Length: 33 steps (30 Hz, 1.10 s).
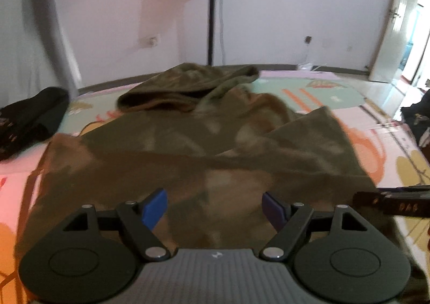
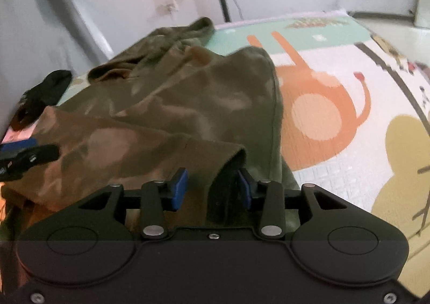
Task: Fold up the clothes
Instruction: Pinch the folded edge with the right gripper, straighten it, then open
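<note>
An olive-green hoodie (image 1: 188,148) lies spread on a colourful play mat (image 1: 387,129), its hood (image 1: 185,86) at the far end. My left gripper (image 1: 215,208) hovers open over the near hem, nothing between its blue pads. In the right wrist view a sleeve is folded across the hoodie (image 2: 166,105), and its dark cuff end (image 2: 225,188) sits between the fingers of my right gripper (image 2: 212,190). The right jaws stand partly apart, the left pad clear of the cloth. Each gripper shows at the edge of the other's view: right gripper (image 1: 389,203), left gripper (image 2: 24,155).
A black garment (image 1: 29,116) lies at the mat's left edge, also seen as the black garment (image 2: 40,94) from the right wrist. Another dark garment (image 1: 419,116) sits at the right. A fan stand (image 1: 211,22) rises behind the mat. Bare mat (image 2: 336,105) extends to the right of the hoodie.
</note>
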{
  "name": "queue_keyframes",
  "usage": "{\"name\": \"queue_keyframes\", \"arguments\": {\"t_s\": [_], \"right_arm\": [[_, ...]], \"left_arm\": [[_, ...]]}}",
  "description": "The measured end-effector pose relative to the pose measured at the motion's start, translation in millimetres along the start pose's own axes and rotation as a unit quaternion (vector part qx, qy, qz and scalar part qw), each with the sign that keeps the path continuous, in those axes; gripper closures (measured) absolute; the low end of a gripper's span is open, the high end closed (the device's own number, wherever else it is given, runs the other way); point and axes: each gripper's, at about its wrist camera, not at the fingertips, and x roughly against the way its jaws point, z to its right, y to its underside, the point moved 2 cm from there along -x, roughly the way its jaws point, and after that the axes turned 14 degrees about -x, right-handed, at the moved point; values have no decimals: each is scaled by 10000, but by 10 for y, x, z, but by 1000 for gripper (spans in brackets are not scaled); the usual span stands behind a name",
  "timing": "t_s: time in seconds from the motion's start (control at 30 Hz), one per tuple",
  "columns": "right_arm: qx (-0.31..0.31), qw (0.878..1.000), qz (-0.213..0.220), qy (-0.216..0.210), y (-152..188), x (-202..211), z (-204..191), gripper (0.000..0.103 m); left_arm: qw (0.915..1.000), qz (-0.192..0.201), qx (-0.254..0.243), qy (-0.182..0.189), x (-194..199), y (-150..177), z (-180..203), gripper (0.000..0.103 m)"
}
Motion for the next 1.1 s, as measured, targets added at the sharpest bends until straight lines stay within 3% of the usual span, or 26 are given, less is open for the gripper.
{"name": "queue_keyframes", "arguments": {"t_s": [0.07, 0.1, 0.33, 0.6, 0.73, 0.87, 1.0, 1.1], "right_arm": [[-8, 10000, -39, -26, -5, -71, 6, 76], [-6, 10000, -40, -71, -13, -93, 7, 96], [488, 9982, 344, 55, -100, -33, -174, 102], [772, 9926, 883, 312, -433, 204, -330, 102], [603, 9945, 477, 710, -409, -89, -163, 102], [420, 9955, 240, 812, -284, -353, 12, 102], [220, 9958, 172, 871, -279, -351, 44, 92], [314, 9929, 375, 1086, -312, -260, 3, 67]], "left_arm": [[9999, -66, 89, -108, -15, 60, -125, 24], [9997, -98, 133, -163, -23, 90, -187, 24], [9974, -293, 397, -527, -72, 272, -583, 24], [9942, -321, 594, -841, -61, 364, -845, 21], [9915, -572, 674, -958, -148, 455, -938, 20], [9884, -812, 732, -1056, -246, 595, -1038, 20], [9870, -896, 731, -1119, -277, 675, -1094, 21], [9868, -899, 727, -1133, -271, 690, -1107, 21]]}}
